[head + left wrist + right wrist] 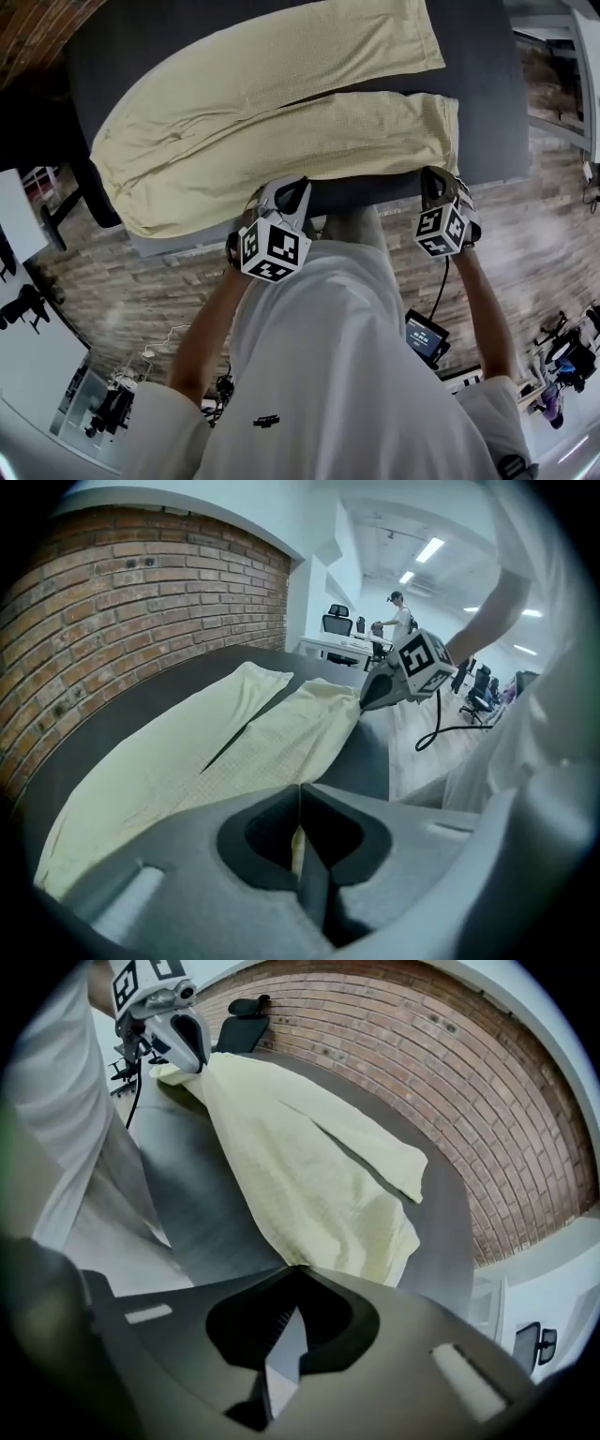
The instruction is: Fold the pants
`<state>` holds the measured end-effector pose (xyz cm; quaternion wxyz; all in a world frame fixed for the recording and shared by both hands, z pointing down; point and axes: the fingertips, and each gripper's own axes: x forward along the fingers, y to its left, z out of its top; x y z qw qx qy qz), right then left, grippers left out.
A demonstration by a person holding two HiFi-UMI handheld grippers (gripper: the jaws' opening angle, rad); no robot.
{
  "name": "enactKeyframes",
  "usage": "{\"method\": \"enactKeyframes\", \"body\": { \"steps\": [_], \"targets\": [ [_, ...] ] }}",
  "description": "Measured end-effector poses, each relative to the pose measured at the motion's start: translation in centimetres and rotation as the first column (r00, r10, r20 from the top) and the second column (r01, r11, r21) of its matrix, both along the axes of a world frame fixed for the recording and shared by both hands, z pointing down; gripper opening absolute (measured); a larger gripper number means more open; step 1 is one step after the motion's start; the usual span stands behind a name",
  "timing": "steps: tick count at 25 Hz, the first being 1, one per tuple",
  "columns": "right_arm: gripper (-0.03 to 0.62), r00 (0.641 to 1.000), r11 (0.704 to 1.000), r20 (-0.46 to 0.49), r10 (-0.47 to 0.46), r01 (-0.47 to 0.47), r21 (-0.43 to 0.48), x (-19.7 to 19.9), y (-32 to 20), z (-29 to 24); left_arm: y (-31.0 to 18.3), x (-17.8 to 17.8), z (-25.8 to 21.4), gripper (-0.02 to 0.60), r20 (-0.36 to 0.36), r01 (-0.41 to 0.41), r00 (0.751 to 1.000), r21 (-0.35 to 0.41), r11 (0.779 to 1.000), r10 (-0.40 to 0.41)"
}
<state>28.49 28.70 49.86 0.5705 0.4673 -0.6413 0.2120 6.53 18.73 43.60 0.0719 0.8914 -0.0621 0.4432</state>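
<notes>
Pale yellow pants [281,94] lie spread on a dark grey table [492,84], waist at the left, legs running to the right. My left gripper [281,199] is at the near edge of the pants close to the waist. In the left gripper view it [300,785] is shut with a strip of yellow cloth [297,841] between its jaws. My right gripper [439,180] is at the hem corner of the near leg. In the right gripper view it [296,1267] is shut where the cloth [309,1176] meets its tips.
The table's near edge runs just under both grippers, with wood floor [141,291] below. A small screen device [427,336] and a cable lie on the floor at the right. A brick wall [450,1072] stands beyond the table, with office chairs [336,622] and a person [398,611] further off.
</notes>
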Motion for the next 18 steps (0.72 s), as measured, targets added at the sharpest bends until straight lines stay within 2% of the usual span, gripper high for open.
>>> {"method": "enactKeyframes", "body": {
  "steps": [6, 18],
  "targets": [
    [0.005, 1.0, 0.992, 0.002, 0.026, -0.026, 0.127, 1.0, -2.9, -4.2, -2.0, -0.2, -1.2, 0.011, -0.006, 0.038, 0.999, 0.033, 0.999, -0.038],
    [0.005, 0.994, 0.945, -0.105, -0.013, 0.046, 0.323, 4.3, -10.4, -11.2, -7.7, 1.1, -4.3, 0.011, -0.016, 0.104, 0.995, 0.114, 0.988, -0.103]
  ]
}}
